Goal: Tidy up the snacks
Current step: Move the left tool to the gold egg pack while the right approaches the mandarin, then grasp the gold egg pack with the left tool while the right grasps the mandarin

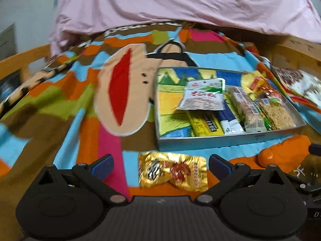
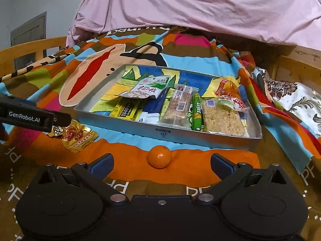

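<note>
A home bedroom, by the look of it: ahead of the tongs, a bed spread with a bright patchwork cartoon blanket [image 2: 124, 40], heaped at the far end with a pink sheet [image 2: 200, 6], framed by a wooden bed rail [image 2: 26, 48]; beyond, left, a plain wall with a grey door [image 2: 30, 30].

Both views are evenly lit by soft indoor light, fairly bright with vivid colours. The left wrist view is smeared by motion blur, strongest on the colourful patchwork bedspread [image 1: 60, 104] at the left. The right wrist view is sharper. A small glare spot sits on the round orange tangerine [image 2: 159, 156], and the crinkled gold foil snack packet [image 2: 77, 136] glints. Fisheye distortion bends the far wooden bed frame [image 2: 30, 46], and corners fall dark.
</note>
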`<state>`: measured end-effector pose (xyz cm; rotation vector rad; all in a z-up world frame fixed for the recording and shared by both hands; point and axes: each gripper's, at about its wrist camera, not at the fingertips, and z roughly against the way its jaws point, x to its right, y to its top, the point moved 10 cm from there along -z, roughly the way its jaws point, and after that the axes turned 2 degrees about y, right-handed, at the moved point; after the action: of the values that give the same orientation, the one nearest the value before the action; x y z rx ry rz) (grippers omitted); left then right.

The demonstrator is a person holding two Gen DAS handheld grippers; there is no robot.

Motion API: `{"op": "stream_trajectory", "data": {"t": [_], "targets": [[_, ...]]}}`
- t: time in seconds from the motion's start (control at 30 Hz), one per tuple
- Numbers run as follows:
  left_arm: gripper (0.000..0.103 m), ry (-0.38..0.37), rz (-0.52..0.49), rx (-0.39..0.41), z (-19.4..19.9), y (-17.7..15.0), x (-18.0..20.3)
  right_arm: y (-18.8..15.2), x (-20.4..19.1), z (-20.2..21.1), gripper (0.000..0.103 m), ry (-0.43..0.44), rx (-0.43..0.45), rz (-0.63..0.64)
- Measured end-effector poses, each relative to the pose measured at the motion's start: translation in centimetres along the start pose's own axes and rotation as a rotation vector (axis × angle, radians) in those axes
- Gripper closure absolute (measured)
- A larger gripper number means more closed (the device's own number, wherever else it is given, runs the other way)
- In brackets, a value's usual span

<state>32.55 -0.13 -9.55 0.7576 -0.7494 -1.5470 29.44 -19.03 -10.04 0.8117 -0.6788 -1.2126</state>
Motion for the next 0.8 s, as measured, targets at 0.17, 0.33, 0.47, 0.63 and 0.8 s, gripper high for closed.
{"op": "stream_trajectory", "data": {"t": [0.17, 0.33, 0.47, 0.63, 0.8], "targets": [[0.001, -0.141, -0.164, 0.012, -1.4, 0.8, 1.4, -0.1, 0.4, -0.9, 0.001, 0.000, -0.012, -0.016], [0.001, -0.292, -0.335, -0.009, -2.4, 0.8, 2.7, 0.0, 0.9, -1.7, 0.001, 0.002, -0.018, -0.035], [0.001, -0.390, -0.440, -0.070, -3.4, 0.1, 3.2, -0.2, 1.2, -2.3, 0.001, 0.010, -0.029, -0.058], [0.001, -0.486, -0.543, -0.140, -4.0, -0.8, 3.9, -0.5, 1.0, -3.4, 0.001, 0.059, -0.052, -0.075], [0.001, -0.573, -0.647, -0.234, -4.9, -2.1, 4.5, -0.6, -0.2, -4.3, 0.001, 0.127, -0.070, -0.068]]}}
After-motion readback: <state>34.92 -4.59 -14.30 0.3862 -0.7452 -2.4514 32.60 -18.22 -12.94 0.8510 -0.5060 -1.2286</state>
